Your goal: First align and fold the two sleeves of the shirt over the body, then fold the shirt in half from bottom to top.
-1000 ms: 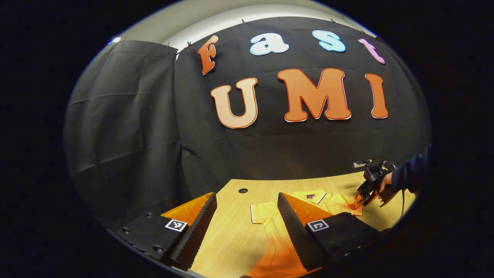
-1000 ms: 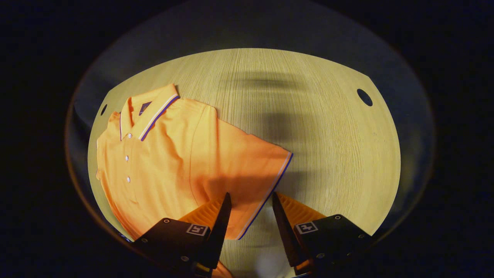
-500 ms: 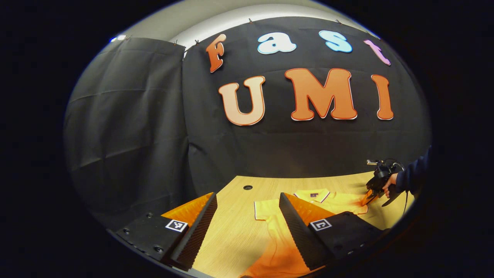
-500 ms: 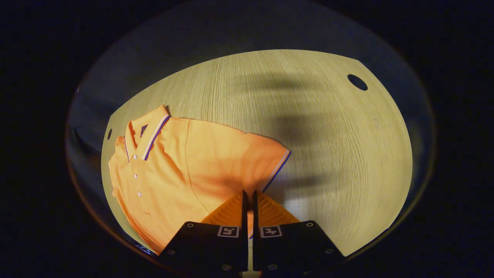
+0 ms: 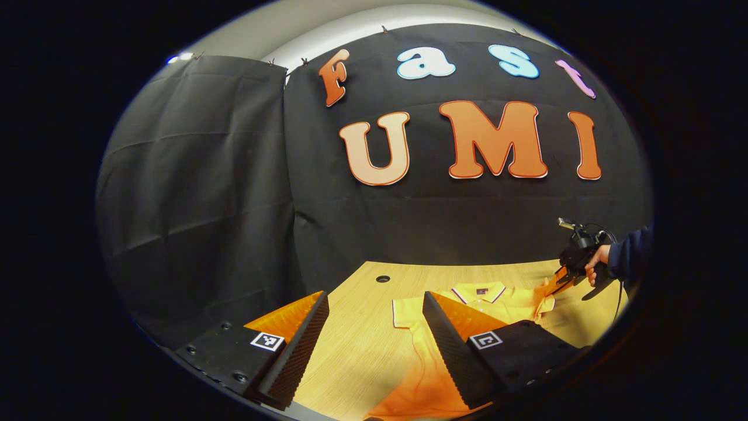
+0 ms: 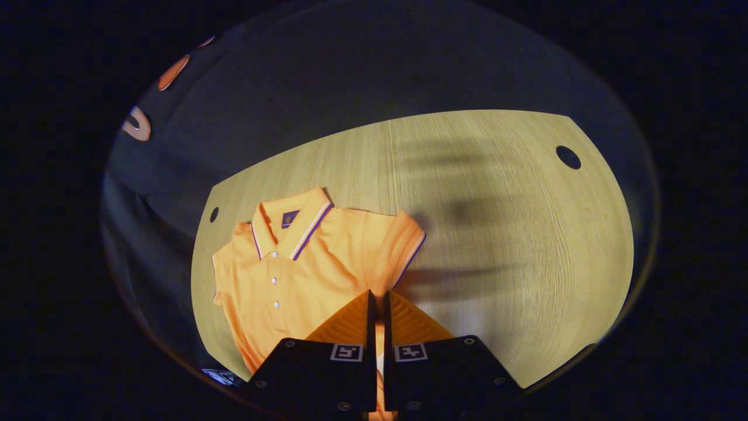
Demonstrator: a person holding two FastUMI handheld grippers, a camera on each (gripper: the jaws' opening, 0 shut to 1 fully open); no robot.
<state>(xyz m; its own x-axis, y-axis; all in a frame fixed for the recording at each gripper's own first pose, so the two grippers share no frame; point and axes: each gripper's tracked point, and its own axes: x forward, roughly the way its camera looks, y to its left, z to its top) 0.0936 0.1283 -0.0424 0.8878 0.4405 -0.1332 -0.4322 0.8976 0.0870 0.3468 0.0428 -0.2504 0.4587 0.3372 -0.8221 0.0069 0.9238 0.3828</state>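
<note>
One Sleeve Lifted, Both Folds Waiting

Two fingers of the right gripper (image 6: 377, 304) are pressing together at the bottom centre of the right gripper view, clamped on the hem of the right sleeve (image 6: 403, 245) of an orange polo shirt (image 6: 292, 275). That sleeve is rising off the wooden table (image 6: 514, 245) and leaning in toward the body, its striped cuff edge standing just right of centre. Beyond the fingers, the shirt is lying face up in the lower left of the frame, button placket showing and the collar (image 6: 292, 225) pointing toward the table's far edge. A cable hole (image 6: 568, 156) is sitting at the upper right of the tabletop.

At the bottom of the left gripper view, the left gripper (image 5: 374, 327) is hovering with its jaws wide apart, gripping nothing. Between and past its fingers the shirt is spreading across the lower right of the frame, its left sleeve (image 5: 403, 310) lying flat on the wood. Farther off, at the right edge, a hand (image 5: 597, 263) in a dark sleeve (image 5: 631, 260) is holding the right gripper with orange cloth lifted in it. Behind it all, the booth's black cloth wall (image 5: 193, 175) is hanging.

Judging by this layout, the task is barely starting: the first sleeve fold is only being attempted, the other sleeve is untouched, and the bottom-to-top fold is still waiting. The shirt's lower hem is running out of frame, so I cannot tell how it is lying.
</note>
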